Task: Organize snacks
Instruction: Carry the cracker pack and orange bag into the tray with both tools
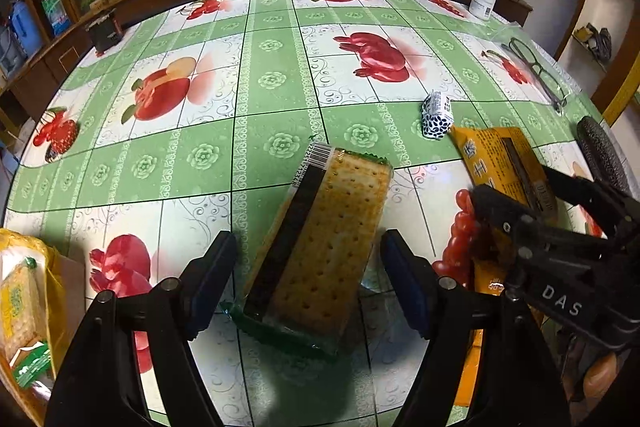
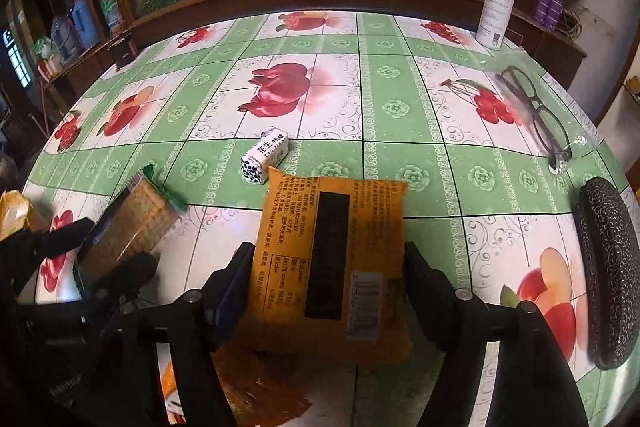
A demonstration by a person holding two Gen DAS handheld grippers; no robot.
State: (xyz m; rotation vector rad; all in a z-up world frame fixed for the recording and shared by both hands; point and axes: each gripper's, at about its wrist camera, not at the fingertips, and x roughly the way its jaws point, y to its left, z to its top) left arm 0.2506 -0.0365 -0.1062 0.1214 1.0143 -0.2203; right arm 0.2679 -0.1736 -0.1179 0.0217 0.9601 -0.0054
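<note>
We have the cracker pack (image 1: 320, 247) loosely between our left gripper (image 1: 308, 283) jaws, unclamped; our right gripper (image 2: 324, 291) clenches the orange packet (image 2: 332, 267). The small candy (image 2: 265, 155) waits beyond.

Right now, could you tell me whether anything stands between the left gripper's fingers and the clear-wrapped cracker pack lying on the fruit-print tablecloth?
Nothing visible does. The clear-wrapped cracker pack already lies between the open fingers of the left gripper, with gaps on both sides. The orange snack packet sits apart, in the right gripper.
</note>
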